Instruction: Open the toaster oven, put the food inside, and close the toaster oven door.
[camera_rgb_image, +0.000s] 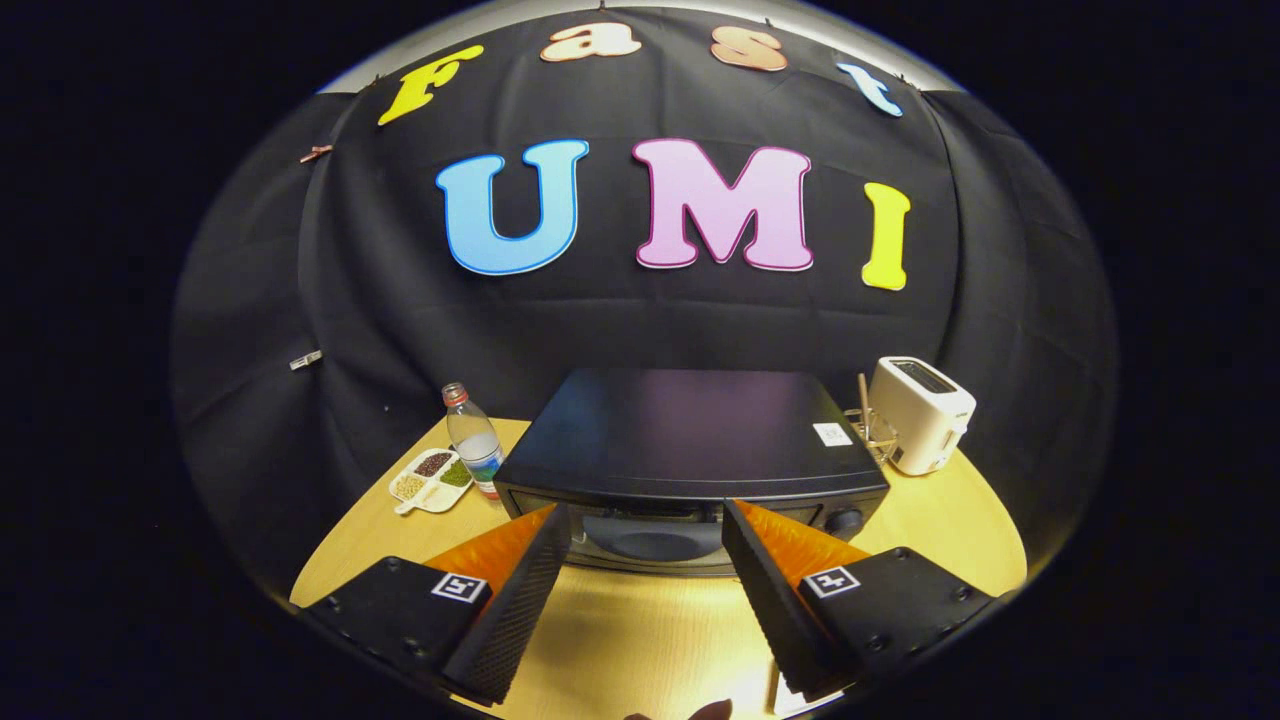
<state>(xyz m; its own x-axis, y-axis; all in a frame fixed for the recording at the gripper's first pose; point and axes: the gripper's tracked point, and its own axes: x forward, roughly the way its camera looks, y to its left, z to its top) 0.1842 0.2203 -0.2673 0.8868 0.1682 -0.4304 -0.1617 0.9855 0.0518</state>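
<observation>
The tongs (645, 525) are spread wide and hold nothing, their tips just short of the toaster oven (690, 450), whose door is shut. The oven sits on the wooden bench (640, 630), with a bottle (474, 438) and snack tray (432, 480) to its left and a white toaster (920, 412) to its right.

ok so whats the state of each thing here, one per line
toaster oven: door shut, just ahead of the fingers
gripper: open, holding nothing
bottle: upright, cap on
divided dish: compartments filled, flat on the table
white toaster: upright, nothing sticking out of its slots
</observation>
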